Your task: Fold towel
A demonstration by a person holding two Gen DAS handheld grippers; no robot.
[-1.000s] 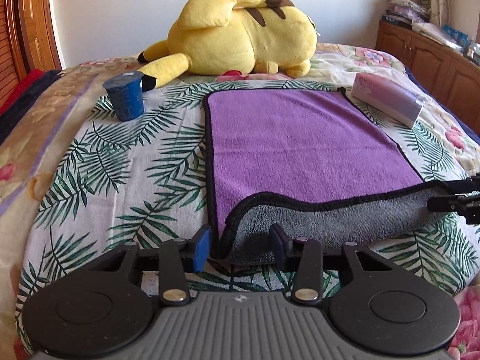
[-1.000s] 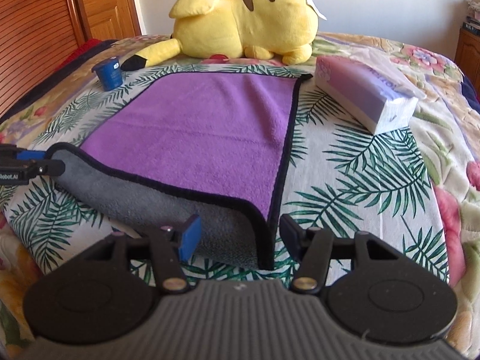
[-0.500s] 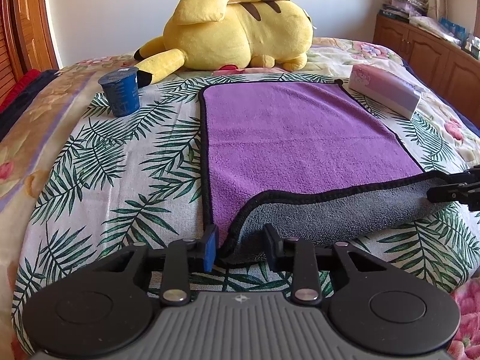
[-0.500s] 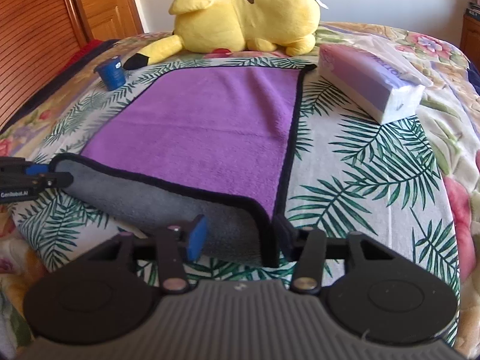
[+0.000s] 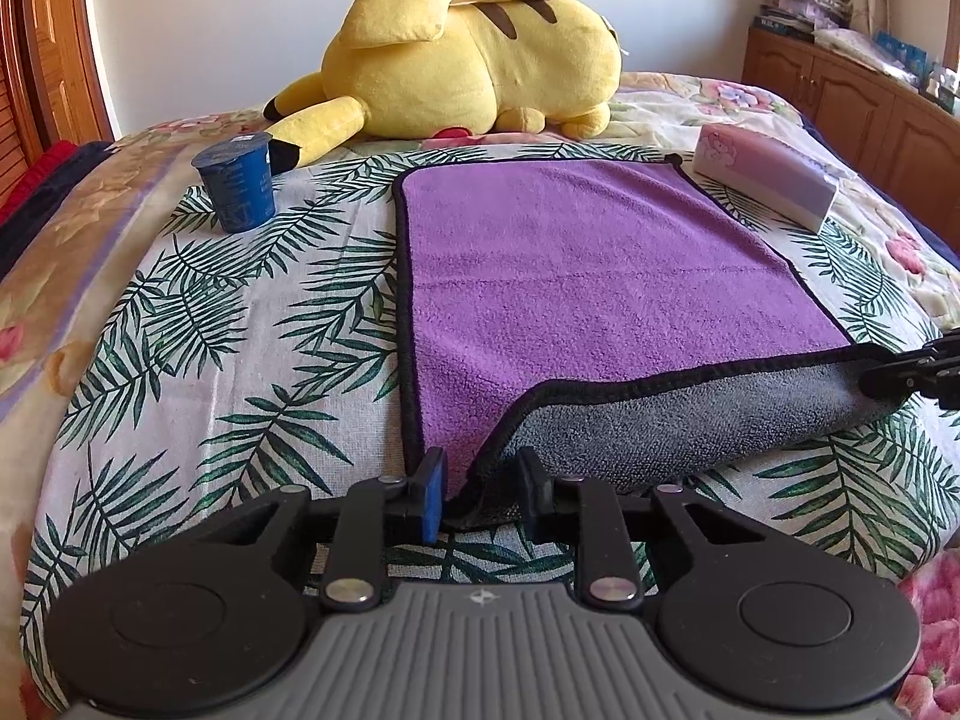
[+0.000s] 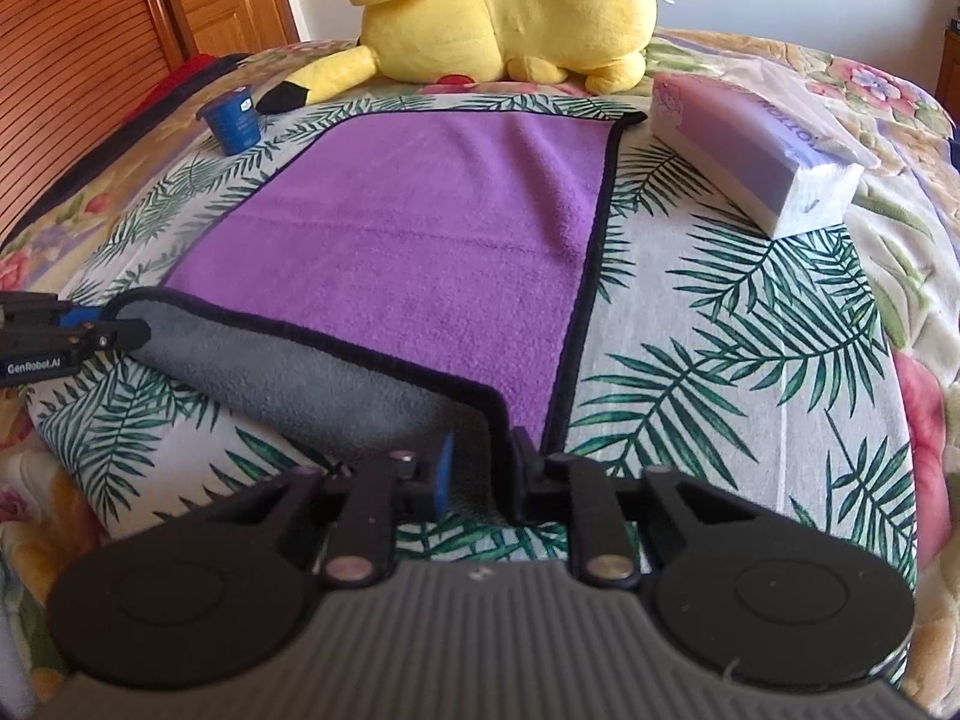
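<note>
Purple towel (image 5: pixel 588 276) lies flat on palm-leaf bedspread (image 5: pixel 228 360), long axis running away from both claws toward yellow plush (image 5: pixel 474 60). Near edge turned up, grey underside showing. Left gripper (image 5: pixel 480 489) pinches near-left corner; right gripper (image 6: pixel 483 471) pinches near-right corner. Fold direction judged straight ahead, toward far hem.

A home bedroom. A bed (image 5: pixel 180 324) with a palm-leaf and floral cover fills both views, and a big yellow plush toy (image 5: pixel 468 60) lies at its far end. A wooden cabinet (image 5: pixel 840 96) piled with clutter stands along one wall, with wooden louvered doors (image 6: pixel 78 54) opposite.
</note>
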